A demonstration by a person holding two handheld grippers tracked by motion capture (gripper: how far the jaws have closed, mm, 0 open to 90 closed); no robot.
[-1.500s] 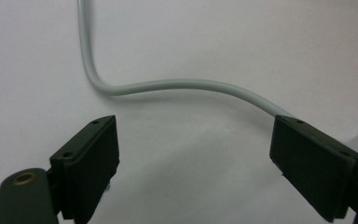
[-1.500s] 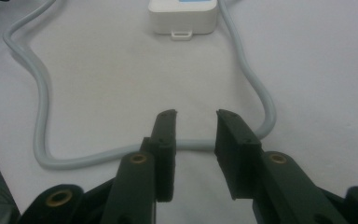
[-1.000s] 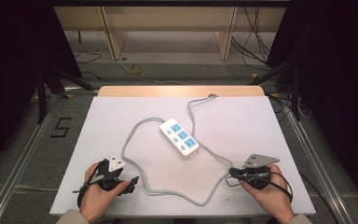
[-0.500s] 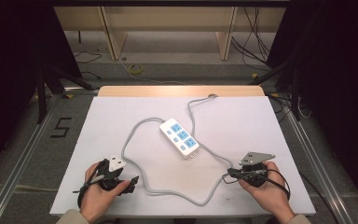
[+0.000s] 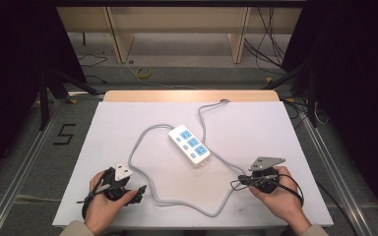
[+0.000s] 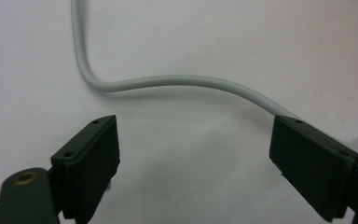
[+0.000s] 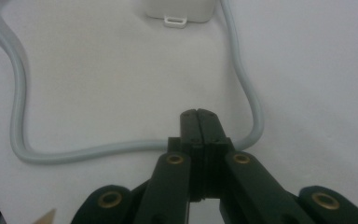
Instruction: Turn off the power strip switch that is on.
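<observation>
A white power strip (image 5: 189,144) with blue sockets lies at the middle of the white table (image 5: 275,128). Its grey cable (image 5: 187,201) loops toward the near edge. My left gripper (image 5: 137,192) rests in the hand at the near left. Its jaws stand wide open in the left gripper view (image 6: 193,135), and the cable (image 6: 168,80) curves on the table just beyond them. My right gripper (image 5: 234,184) sits at the near right, pointing left. Its jaws are pressed together (image 7: 198,116) with nothing between them. The cable (image 7: 18,93) bends past behind them, and the strip's end (image 7: 179,9) lies farther off.
The table's wooden far edge (image 5: 192,95) borders a floor with loose cables (image 5: 142,73) and wooden furniture legs (image 5: 118,34). Metal rails (image 5: 24,162) run along both sides of the table. A "5" marker (image 5: 64,133) is on the floor at the left.
The right hand with its gripper has shifted slightly left and away from the near edge. The left hand, the strip and the cable have stayed put.
</observation>
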